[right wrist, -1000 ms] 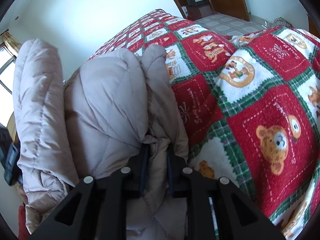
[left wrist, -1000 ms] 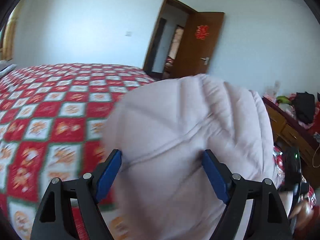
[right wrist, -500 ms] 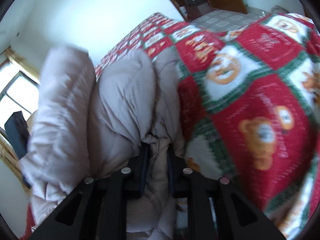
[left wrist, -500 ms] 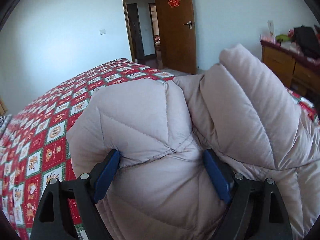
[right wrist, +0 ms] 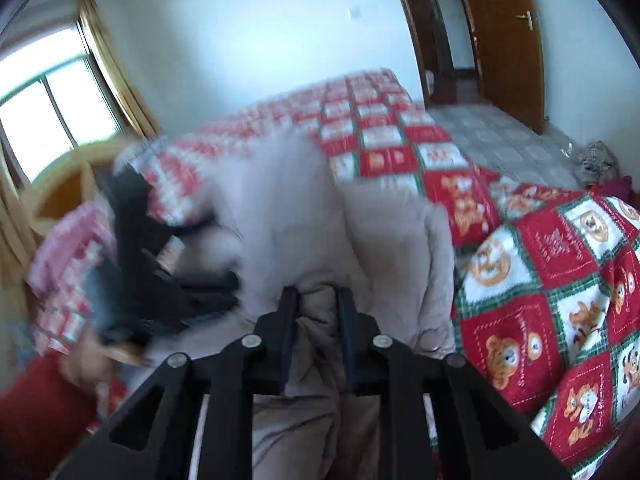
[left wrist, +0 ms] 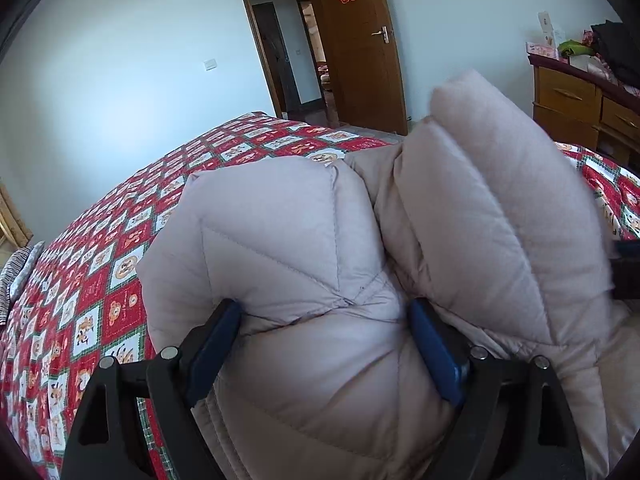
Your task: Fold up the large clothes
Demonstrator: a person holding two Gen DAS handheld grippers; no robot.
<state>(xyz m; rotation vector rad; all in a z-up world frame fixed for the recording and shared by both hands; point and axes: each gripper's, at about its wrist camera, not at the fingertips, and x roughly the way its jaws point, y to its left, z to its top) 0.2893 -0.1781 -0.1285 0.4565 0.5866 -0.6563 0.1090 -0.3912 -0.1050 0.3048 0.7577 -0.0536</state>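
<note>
Fingers (left wrist: 216, 344) spread wide pinch jacket (left wrist: 288, 240); right closing on it.

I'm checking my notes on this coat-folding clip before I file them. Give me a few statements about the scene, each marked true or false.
1. The left gripper has a thick bunch of the puffy coat between its blue pads. True.
2. The coat is dark green. False: it is a pale pinkish beige.
3. The bedspread is a red, white and green check with bear pictures. True.
4. The right gripper holds nothing. False: a narrow fold of the coat sits between its closing jaws.
5. The wooden door stands open. True.
</note>
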